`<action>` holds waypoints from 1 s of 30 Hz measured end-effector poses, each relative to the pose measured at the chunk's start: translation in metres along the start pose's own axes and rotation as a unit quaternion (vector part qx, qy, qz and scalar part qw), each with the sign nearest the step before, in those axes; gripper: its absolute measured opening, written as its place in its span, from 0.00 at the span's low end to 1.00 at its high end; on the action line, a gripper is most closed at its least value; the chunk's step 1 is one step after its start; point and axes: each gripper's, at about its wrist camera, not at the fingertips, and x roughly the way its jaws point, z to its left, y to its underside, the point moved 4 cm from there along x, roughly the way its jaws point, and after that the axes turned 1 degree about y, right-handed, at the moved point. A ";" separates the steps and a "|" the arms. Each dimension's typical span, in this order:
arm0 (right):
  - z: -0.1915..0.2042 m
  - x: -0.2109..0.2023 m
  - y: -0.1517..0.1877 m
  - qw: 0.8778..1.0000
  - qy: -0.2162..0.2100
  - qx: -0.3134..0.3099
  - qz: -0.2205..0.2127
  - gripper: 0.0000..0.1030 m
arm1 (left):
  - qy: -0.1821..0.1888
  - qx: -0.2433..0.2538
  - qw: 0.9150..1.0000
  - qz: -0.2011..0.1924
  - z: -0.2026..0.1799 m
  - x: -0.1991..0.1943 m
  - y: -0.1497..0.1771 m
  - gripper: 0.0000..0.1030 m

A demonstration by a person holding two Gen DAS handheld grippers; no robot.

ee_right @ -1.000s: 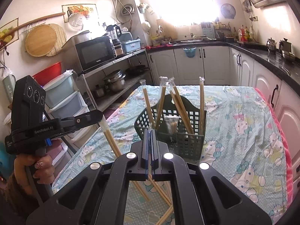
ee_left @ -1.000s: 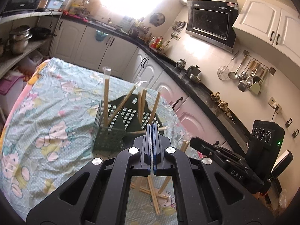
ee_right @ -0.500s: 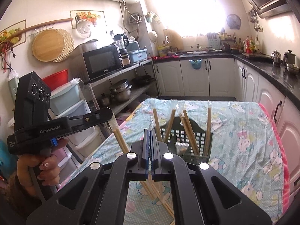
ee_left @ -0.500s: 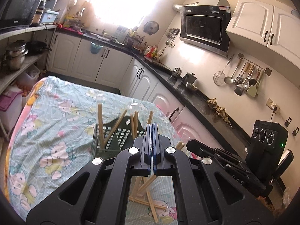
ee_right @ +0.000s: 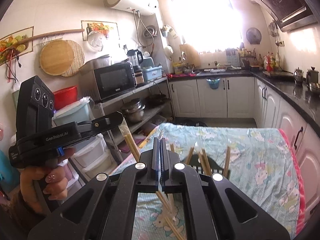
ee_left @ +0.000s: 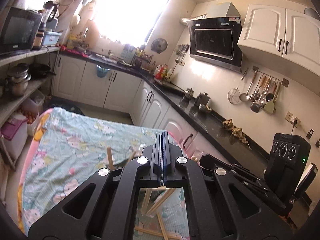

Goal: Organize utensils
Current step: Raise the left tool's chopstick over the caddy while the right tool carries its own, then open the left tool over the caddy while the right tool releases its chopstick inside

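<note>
Both grippers sit raised above the table, whose cartoon-print cloth [ee_left: 66, 140] fills the lower left of the left wrist view. The left gripper [ee_left: 162, 138] has its two fingers pressed flat together at the frame's centre; below the finger bases a chopstick end shows against them, though whether the fingers pinch a chopstick cannot be told from that view. In the right wrist view the same tool appears at the left edge, gripped by the left hand [ee_right: 51, 182], and a wrapped chopstick [ee_right: 130, 143] slants down from its closed tip, so it is pinching that one.

The right gripper [ee_right: 159, 142] shows its fingers nearly together, with a thin clear-wrapped chopstick [ee_right: 160, 197] running between them and out below the finger bases toward the lower centre of the frame. It pinches this chopstick.

The dark green basket [ee_right: 200, 165] is mostly hidden behind the right gripper's body, just right of centre in the right wrist view. Several chopsticks in the basket [ee_right: 227, 160] stand upright or lean, their tops poking above the gripper. Loose chopsticks on the cloth [ee_left: 160, 228] lie crossed at the bottom centre of the left wrist view, seen through the gap in the gripper frame.

Kitchen counters [ee_left: 212, 120] run along the right side.
</note>
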 end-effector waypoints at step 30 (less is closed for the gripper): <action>-0.072 0.010 -0.061 0.994 0.080 0.026 -0.073 0.02 | -0.025 0.026 0.998 -0.056 -0.018 0.061 -0.057 0.00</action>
